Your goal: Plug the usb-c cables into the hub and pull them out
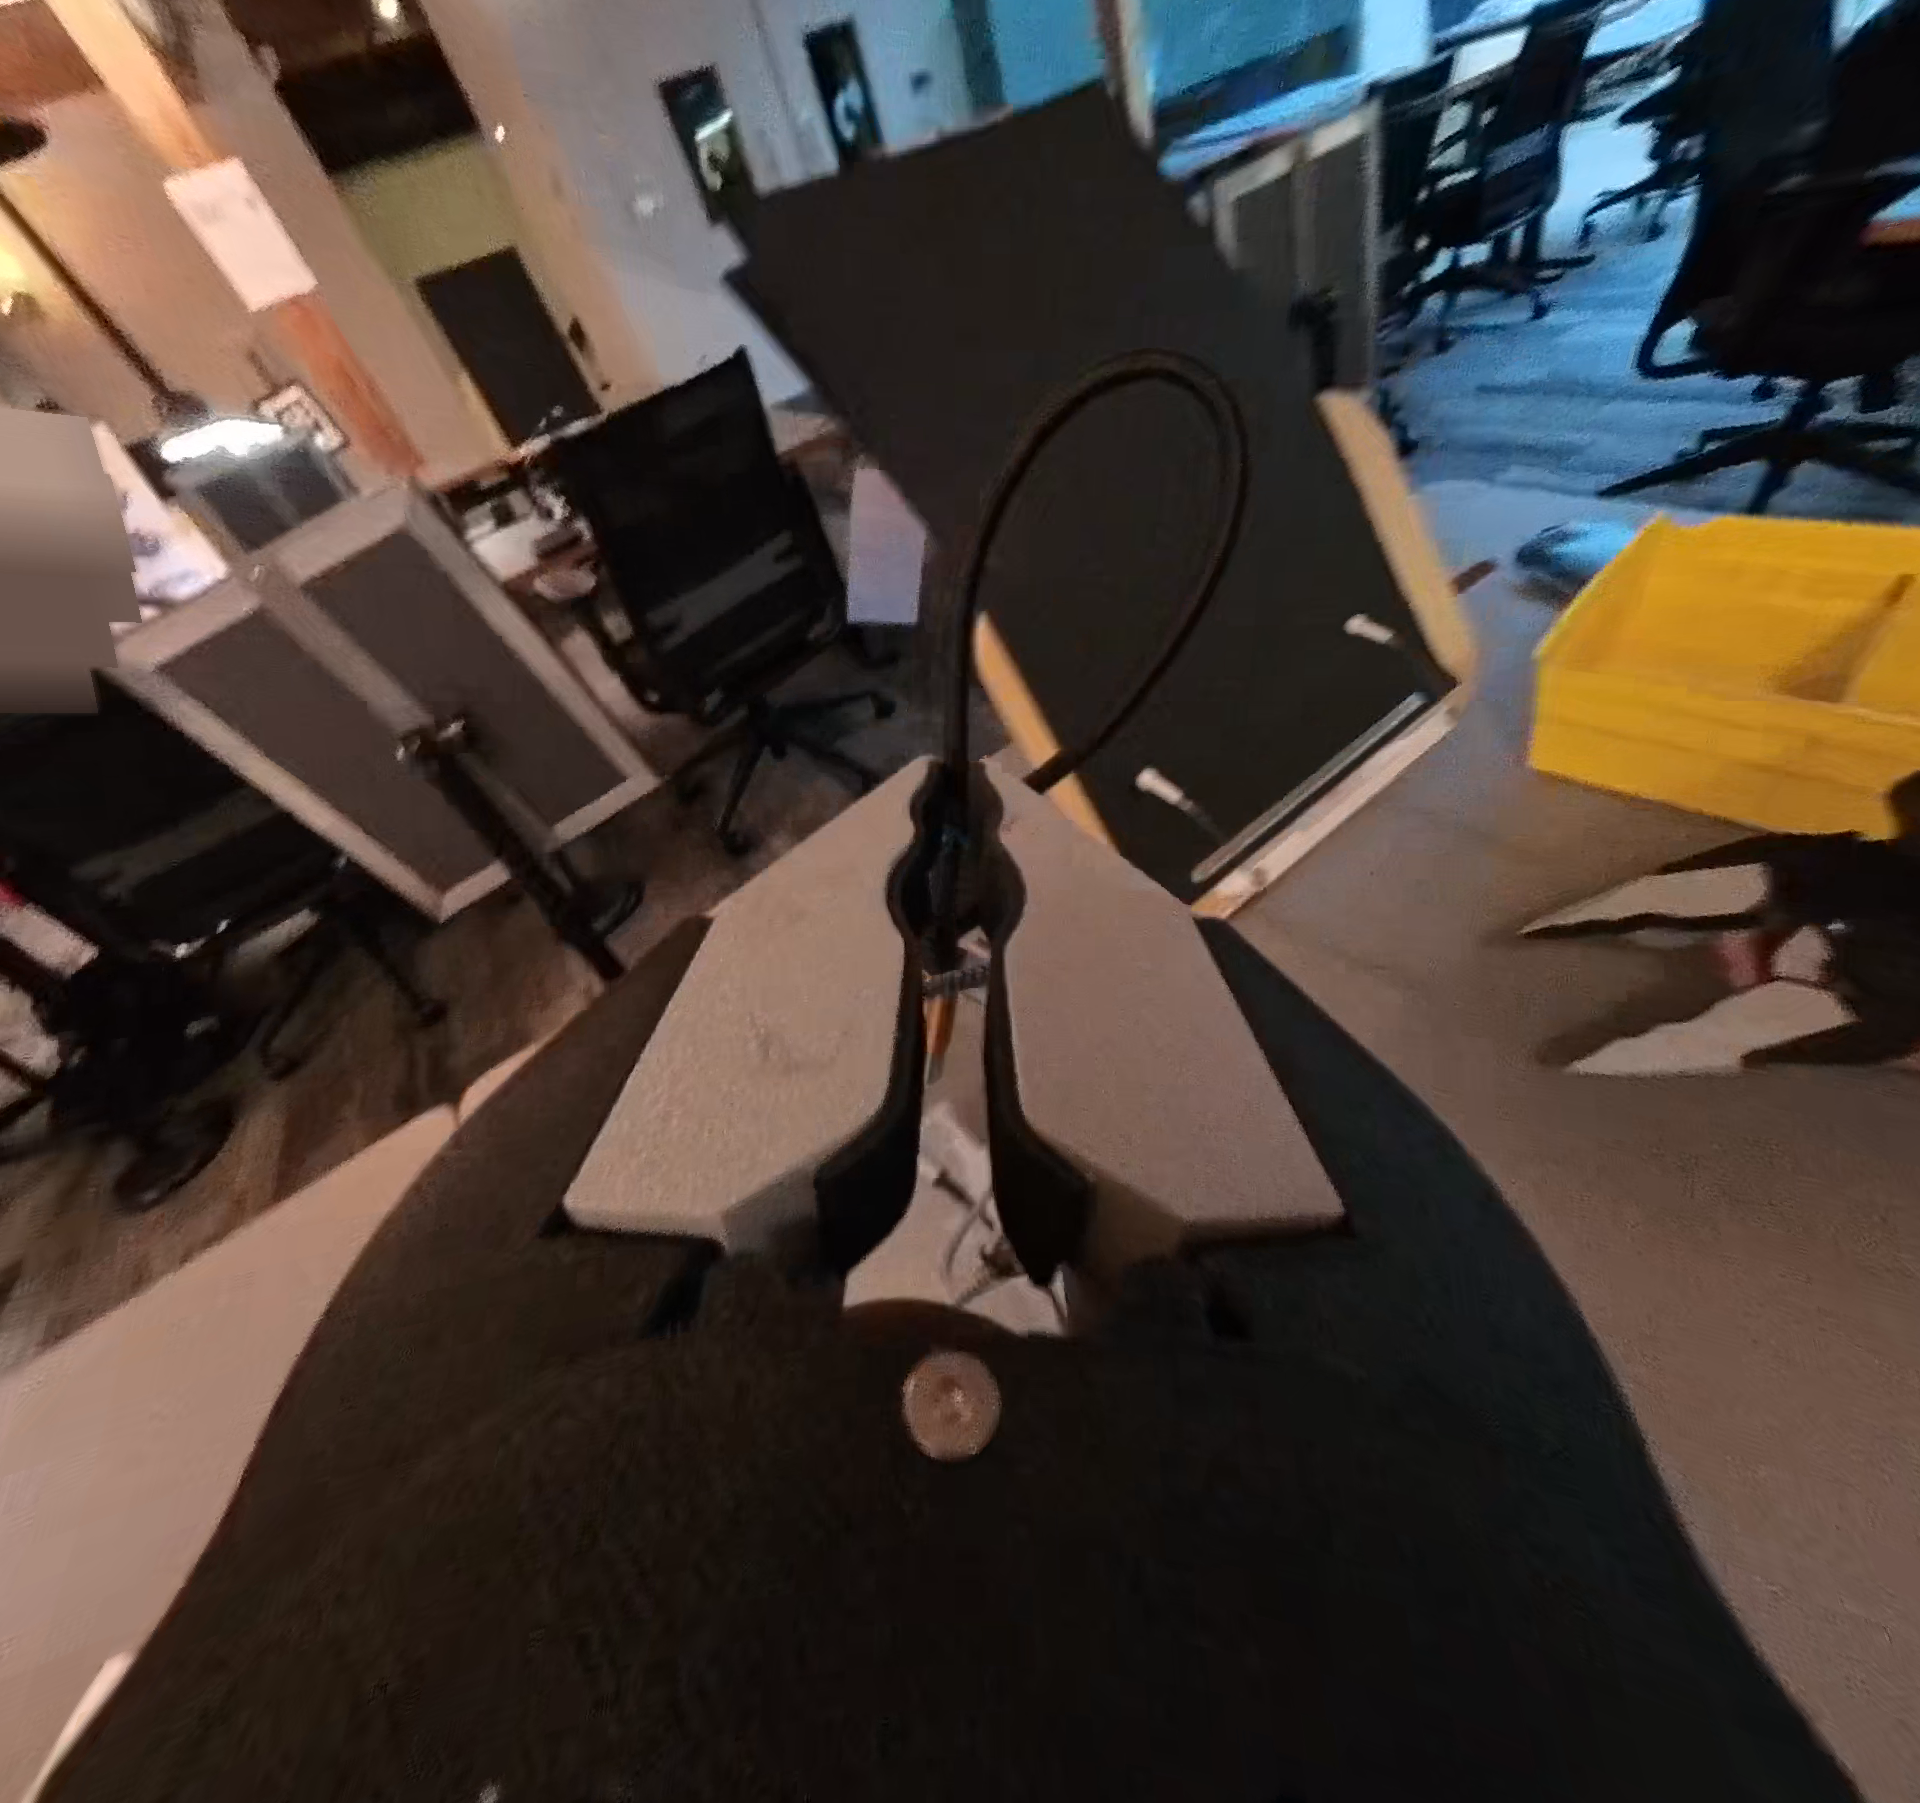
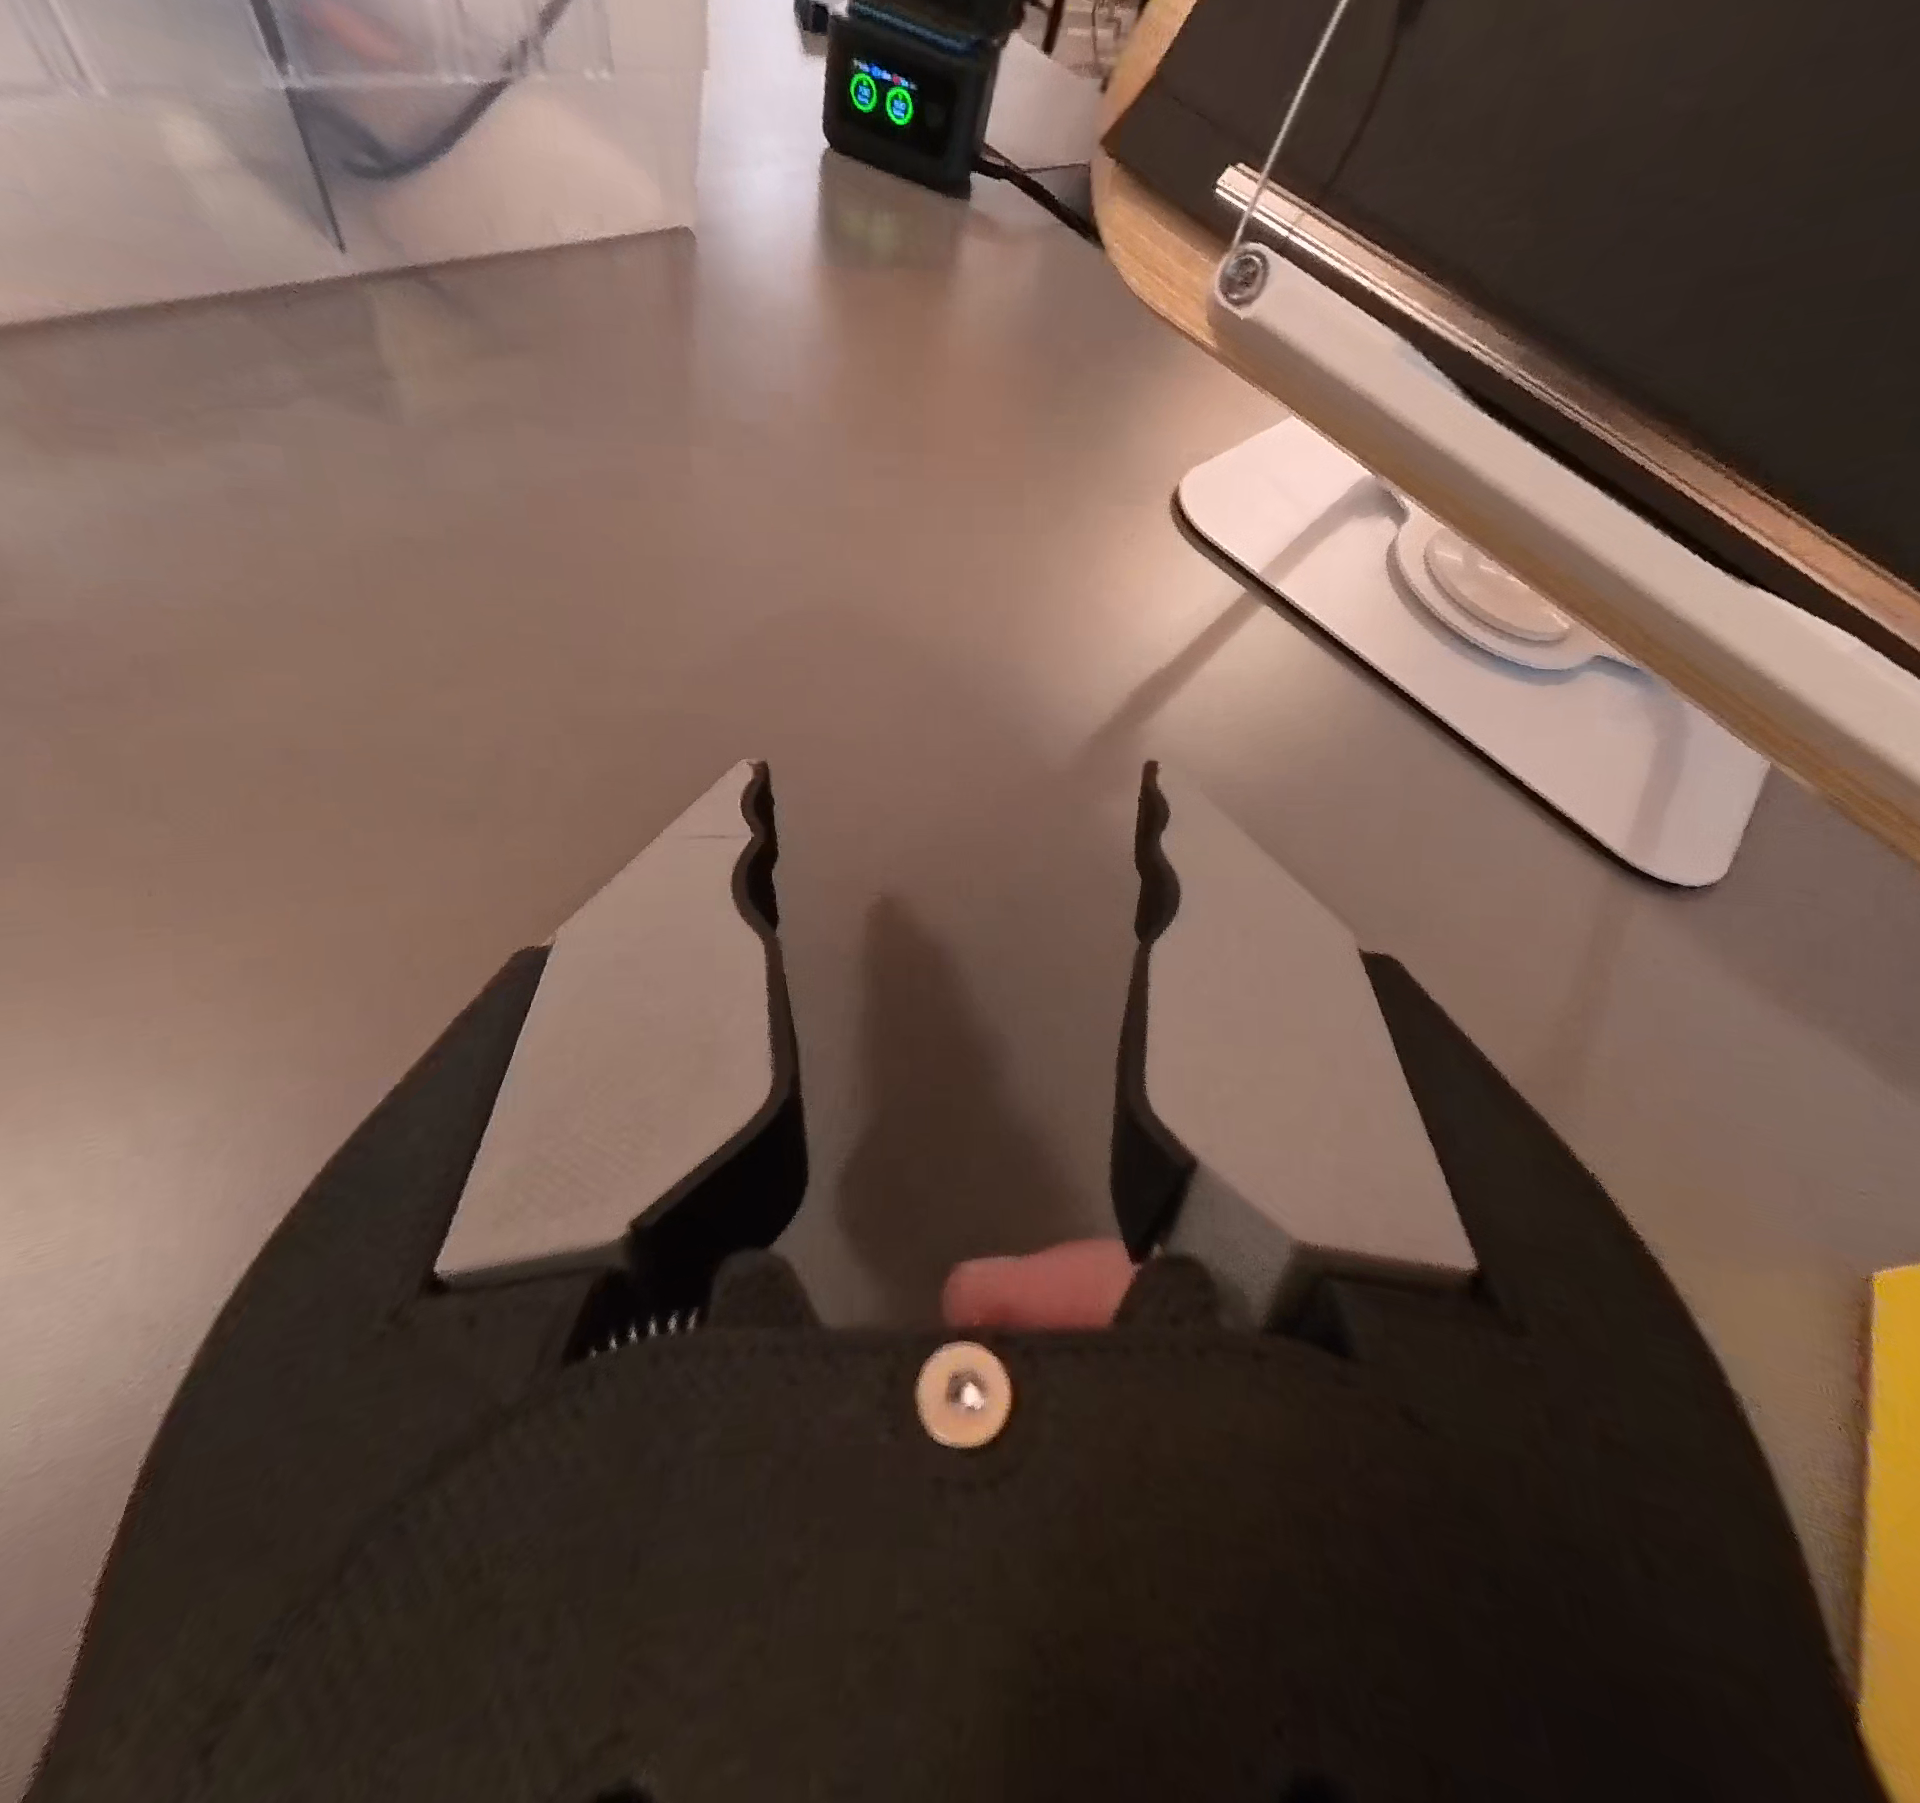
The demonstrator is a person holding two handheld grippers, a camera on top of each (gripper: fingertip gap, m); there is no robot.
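My left gripper (image 1: pixel 956 803) is shut on a thin black cable (image 1: pixel 1195 506). The cable arcs up out of the fingertips and curves back down to a free end (image 1: pixel 1044 771) just right of the tips. A small orange and silver piece (image 1: pixel 940 1015) shows in the gap lower between the fingers. My right gripper (image 2: pixel 954 787) is open and empty, low over the grey table (image 2: pixel 520 558). A small black device with a lit green screen (image 2: pixel 902 106) stands at the far side of the table. Two white plugs (image 1: pixel 1361 626) (image 1: pixel 1155 782) lie on a tilted black board (image 1: pixel 1039 319).
The tilted board (image 2: pixel 1610 91) with a wooden edge sits on a white stand base (image 2: pixel 1455 673) right of my right gripper; a thin grey cable (image 2: pixel 1320 60) hangs on it. A yellow bin (image 1: pixel 1745 673) is at right. A translucent box (image 2: pixel 312 39) is far left. Office chairs (image 1: pixel 717 548) stand beyond. Spacing between my two grippers at the tips: around 40 centimeters.
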